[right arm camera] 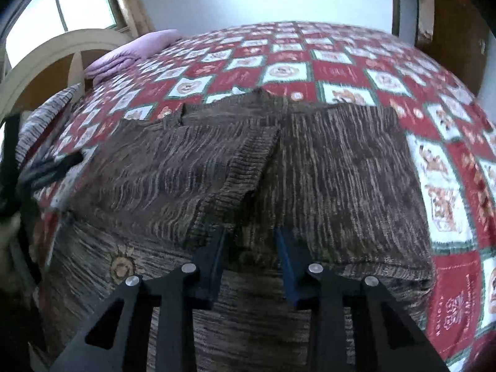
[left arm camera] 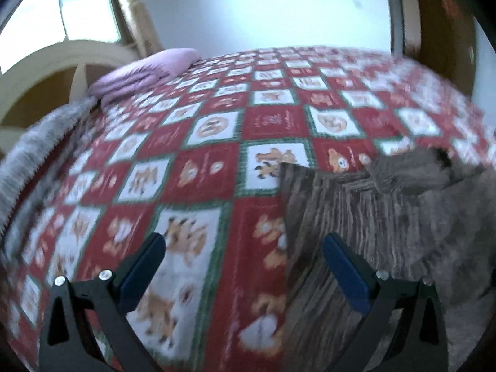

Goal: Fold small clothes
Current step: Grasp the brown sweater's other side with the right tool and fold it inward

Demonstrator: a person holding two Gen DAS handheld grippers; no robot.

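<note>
A brown striped garment (right arm camera: pixel 310 167) lies spread on the bed, partly folded, with a sleeve laid across its middle. In the left wrist view it (left arm camera: pixel 372 217) fills the lower right. My left gripper (left arm camera: pixel 245 248) is open and empty, hovering over the garment's left edge. My right gripper (right arm camera: pixel 251 235) is open with a narrow gap, low over the garment's middle near a fold edge, holding nothing. The left gripper also shows in the right wrist view (right arm camera: pixel 59 164) at the far left.
The bed carries a red, white and green patchwork teddy-bear quilt (left arm camera: pixel 217 130). A lilac pillow (left arm camera: pixel 145 71) and a grey fuzzy blanket (left arm camera: pixel 34 148) lie at the far left by the cream headboard (left arm camera: pixel 55 59). A wooden door (right arm camera: pixel 449 31) stands at right.
</note>
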